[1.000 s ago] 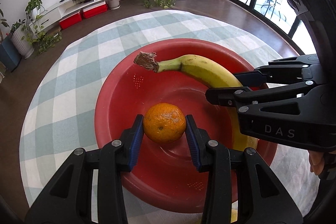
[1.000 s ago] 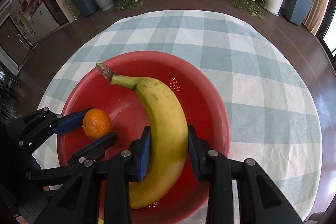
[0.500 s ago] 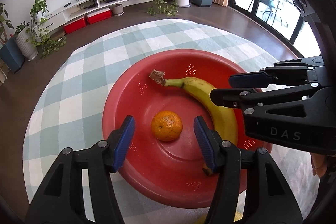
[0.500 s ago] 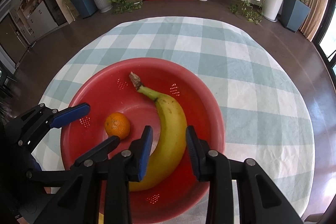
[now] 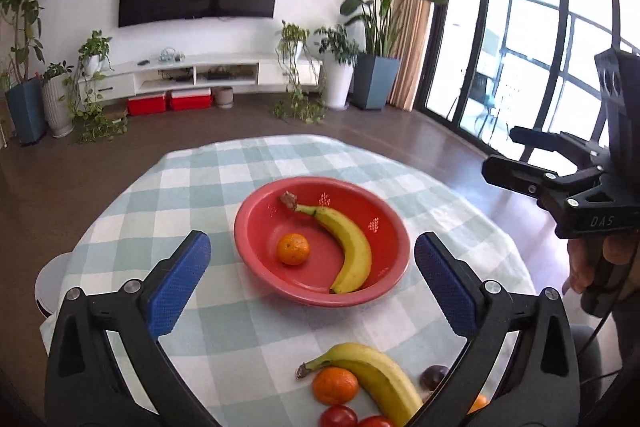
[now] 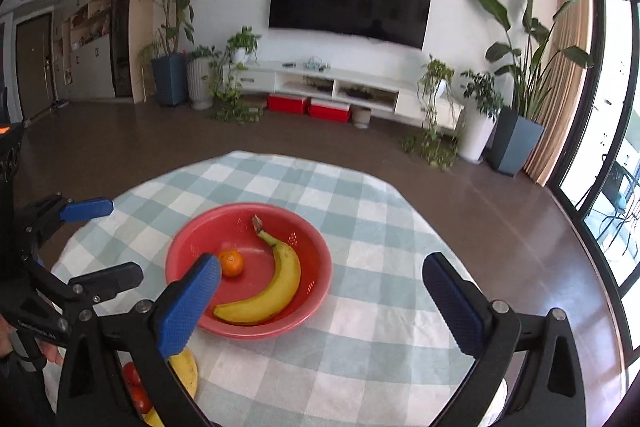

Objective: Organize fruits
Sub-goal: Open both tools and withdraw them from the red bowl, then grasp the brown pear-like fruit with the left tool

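A red bowl on the checked tablecloth holds an orange and a banana. My left gripper hangs back from the bowl and above it, its jaws opening wide with nothing between them. In the right wrist view the same bowl, orange and banana lie ahead. My right gripper is also opening, with nothing between its jaws. Each gripper shows in the other's view: the right gripper and the left gripper.
Near the table's front edge lie a second banana, an orange, red tomatoes and a dark round fruit. The round table drops off to brown floor on all sides. A hand holds the right gripper.
The left gripper let go of the orange and the right let go of the banana. Both opened wide and drew back and up from the bowl, where the fruit stays.
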Motion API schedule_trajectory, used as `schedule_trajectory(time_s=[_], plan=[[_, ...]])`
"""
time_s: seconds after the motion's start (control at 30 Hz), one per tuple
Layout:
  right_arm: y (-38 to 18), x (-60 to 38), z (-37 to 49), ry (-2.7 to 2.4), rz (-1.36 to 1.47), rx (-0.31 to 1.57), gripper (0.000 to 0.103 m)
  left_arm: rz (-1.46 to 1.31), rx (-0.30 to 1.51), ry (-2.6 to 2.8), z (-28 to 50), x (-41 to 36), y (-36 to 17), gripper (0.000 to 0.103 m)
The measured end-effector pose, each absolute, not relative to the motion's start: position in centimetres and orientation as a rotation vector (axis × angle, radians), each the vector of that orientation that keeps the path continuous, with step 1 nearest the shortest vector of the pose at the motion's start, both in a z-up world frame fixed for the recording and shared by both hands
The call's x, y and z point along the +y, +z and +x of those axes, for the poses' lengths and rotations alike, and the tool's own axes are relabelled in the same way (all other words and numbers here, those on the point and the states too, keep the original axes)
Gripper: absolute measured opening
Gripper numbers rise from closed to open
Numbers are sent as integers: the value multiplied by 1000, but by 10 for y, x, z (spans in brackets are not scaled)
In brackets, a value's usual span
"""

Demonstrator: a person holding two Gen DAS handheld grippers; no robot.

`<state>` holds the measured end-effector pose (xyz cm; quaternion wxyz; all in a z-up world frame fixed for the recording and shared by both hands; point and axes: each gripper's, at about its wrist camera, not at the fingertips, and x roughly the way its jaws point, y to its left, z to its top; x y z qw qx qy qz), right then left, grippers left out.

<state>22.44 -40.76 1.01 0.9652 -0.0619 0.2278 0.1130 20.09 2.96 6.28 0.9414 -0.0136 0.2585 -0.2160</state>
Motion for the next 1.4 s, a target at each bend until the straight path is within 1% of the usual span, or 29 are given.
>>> schedule_trajectory(time_s=[0.07,0.1,0.17,0.23,0.3,0.37,0.4,0.47,0.57,0.67,0.7,0.8,0.9,0.97,1.03,1.1,1.17,1.2,1.23,1.3,1.37,1.4], plan=[[11,-424,194,307,-26,371,103,-43,455,-403,172,40,72,103],[9,-428,184,320,4,376,103,-44,439,-388,159,43,74,103],[-2,-432,171,325,17,442,103,-6,441,-353,134,43,76,103],[-16,-434,158,315,25,524,103,24,515,-300,117,41,71,103],[-37,-437,149,268,41,637,103,-22,573,-280,100,47,64,103],[-62,-437,144,225,42,760,103,-37,558,-273,79,51,57,103],[-74,-437,140,218,42,810,101,-23,562,-271,70,49,52,103],[-90,-433,128,217,28,870,100,16,589,-273,56,43,41,103],[-96,-419,107,233,-51,894,100,31,626,-309,38,38,25,103],[-91,-416,86,302,-36,825,100,-9,689,-366,31,36,9,103],[-90,-416,84,321,-15,820,102,-18,700,-376,30,35,6,103],[-98,-414,88,379,33,888,103,-8,715,-389,30,29,2,103],[-112,-415,95,316,36,973,102,12,733,-396,33,25,0,103],[-119,-418,97,306,61,1004,99,7,752,-408,39,27,-4,103],[-121,-420,97,303,80,1005,92,11,773,-432,42,27,-7,103],[-120,-420,97,317,86,995,91,36,787,-456,44,24,-12,103],[-118,-417,96,340,80,986,83,77,805,-484,46,20,-16,102],[-118,-415,96,349,77,984,77,100,811,-498,46,19,-17,99],[-118,-414,96,361,79,981,73,121,819,-513,48,17,-18,97],[-120,-413,96,397,106,981,71,157,844,-554,52,14,-21,85],[-123,-410,97,414,119,994,67,188,878,-600,59,10,-25,77],[-125,-409,97,414,118,996,66,203,887,-625,61,8,-27,75]])
